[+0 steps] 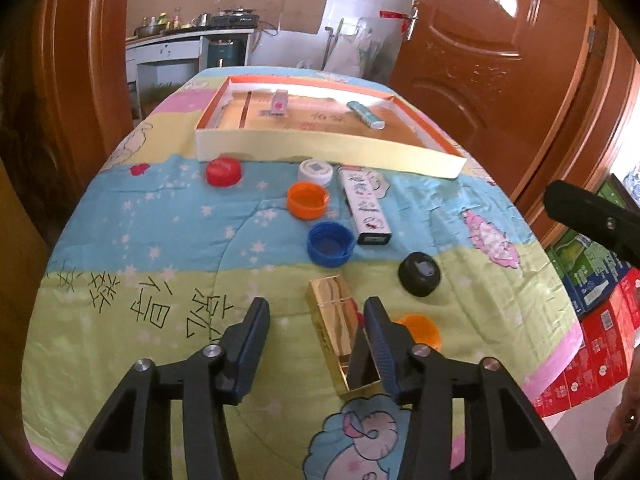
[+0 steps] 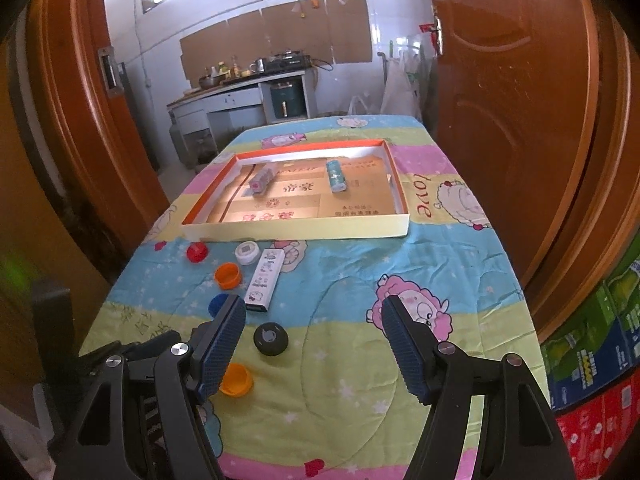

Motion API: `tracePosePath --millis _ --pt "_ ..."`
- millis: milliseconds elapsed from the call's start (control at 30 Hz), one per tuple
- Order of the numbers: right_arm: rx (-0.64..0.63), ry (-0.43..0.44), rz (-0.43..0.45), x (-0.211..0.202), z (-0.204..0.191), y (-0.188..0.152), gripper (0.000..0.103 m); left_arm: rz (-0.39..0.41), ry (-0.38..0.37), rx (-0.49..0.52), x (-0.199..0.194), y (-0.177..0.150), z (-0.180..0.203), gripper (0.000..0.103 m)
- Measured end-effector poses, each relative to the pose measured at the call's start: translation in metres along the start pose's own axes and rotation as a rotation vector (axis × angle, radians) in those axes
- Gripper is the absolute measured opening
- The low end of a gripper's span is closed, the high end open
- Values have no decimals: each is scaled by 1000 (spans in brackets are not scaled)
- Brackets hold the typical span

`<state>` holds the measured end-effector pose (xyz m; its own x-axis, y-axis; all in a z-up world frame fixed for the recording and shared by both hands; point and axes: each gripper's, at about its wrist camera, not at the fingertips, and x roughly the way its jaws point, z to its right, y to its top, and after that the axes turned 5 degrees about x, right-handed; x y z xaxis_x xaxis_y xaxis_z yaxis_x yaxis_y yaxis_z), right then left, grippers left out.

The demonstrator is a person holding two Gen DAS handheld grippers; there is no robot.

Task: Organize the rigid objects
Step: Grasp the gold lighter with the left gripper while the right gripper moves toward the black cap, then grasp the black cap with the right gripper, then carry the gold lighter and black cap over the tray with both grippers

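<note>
A kitchen counter shows through the open wooden doors at the top of both views, and in front of them a tabletop under a bright cartoon quilt carries the job: a shallow tray in the upper middle of the left view, already holding a pink pack and a teal tube. Loose pieces lie below it: a red cap, a white jar, an orange cap, a blue cap, a white box and a black puck. The left tool is down at the bottom centre, jaws apart around a gold box; its right finger sits right against the box, the left one well clear, so no grip yet. This reads as the pick-up step: squeeze on the gold box, lift, then carry it up-frame to the tray. Watch that glossy surface, it could slip. The right tool hangs wide and empty at the bottom of its own view, just beside the puck.
</note>
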<state>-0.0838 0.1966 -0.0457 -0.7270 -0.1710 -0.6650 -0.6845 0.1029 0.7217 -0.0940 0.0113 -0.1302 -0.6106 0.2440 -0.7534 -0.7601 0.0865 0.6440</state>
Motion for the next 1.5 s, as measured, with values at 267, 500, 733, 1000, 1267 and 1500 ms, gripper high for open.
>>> tracePosePath --millis 267,500,733,1000,1267,1500 --pt "2 10 -25 10 1 -5 72 27 -11 38 -3 -3 6 29" --pt "-9 28 -63 28 1 -18 72 54 -19 78 -6 -5 12 21" --pt "-72 59 -95 53 -15 -33 67 75 0 89 -12 -6 9 19" --pt "-110 58 -145 80 -26 -38 39 81 4 61 -15 -7 -3 19" --pt "-158 49 -161 89 -37 -40 34 77 -5 49 -15 -6 -7 19" --pt "-168 49 -150 85 -37 -40 30 83 -7 40 -17 -6 -10 19"
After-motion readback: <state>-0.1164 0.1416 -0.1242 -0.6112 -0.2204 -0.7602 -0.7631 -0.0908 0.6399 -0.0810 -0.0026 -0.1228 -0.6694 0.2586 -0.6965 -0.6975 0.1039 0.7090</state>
